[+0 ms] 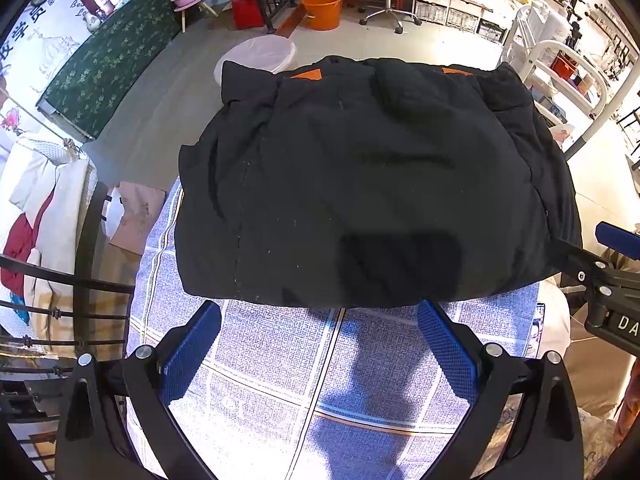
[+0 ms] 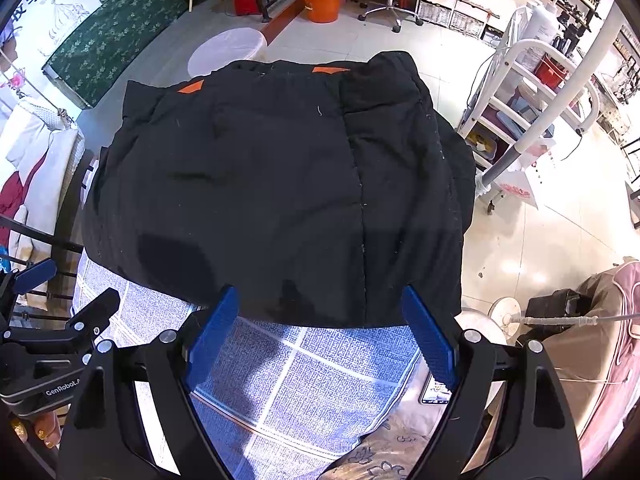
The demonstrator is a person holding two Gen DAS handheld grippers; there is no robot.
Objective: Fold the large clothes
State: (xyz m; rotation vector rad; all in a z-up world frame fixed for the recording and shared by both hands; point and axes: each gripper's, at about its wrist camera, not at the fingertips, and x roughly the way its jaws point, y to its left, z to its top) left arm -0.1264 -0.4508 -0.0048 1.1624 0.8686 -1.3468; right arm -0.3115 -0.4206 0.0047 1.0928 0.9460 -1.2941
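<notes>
A black padded jacket (image 1: 368,184) with two small orange patches lies folded into a thick block on a blue-and-white checked cloth (image 1: 280,360). My left gripper (image 1: 318,312) hovers over the cloth just short of the jacket's near edge, open, with nothing between its blue pads. The same jacket (image 2: 272,184) fills the right wrist view. My right gripper (image 2: 320,300) stands open at the jacket's near edge, its blue pads apart and empty. Each gripper shows at the side of the other's view: the right gripper (image 1: 616,264) and the left gripper (image 2: 60,300).
Black iron railing (image 1: 60,300) runs along the left. A white round lid (image 1: 256,58), an orange bucket (image 1: 322,10) and a swivel chair (image 1: 386,4) stand on the tiled floor beyond. A white rack (image 2: 532,92) is at right; a green patterned bench (image 1: 116,52) at far left.
</notes>
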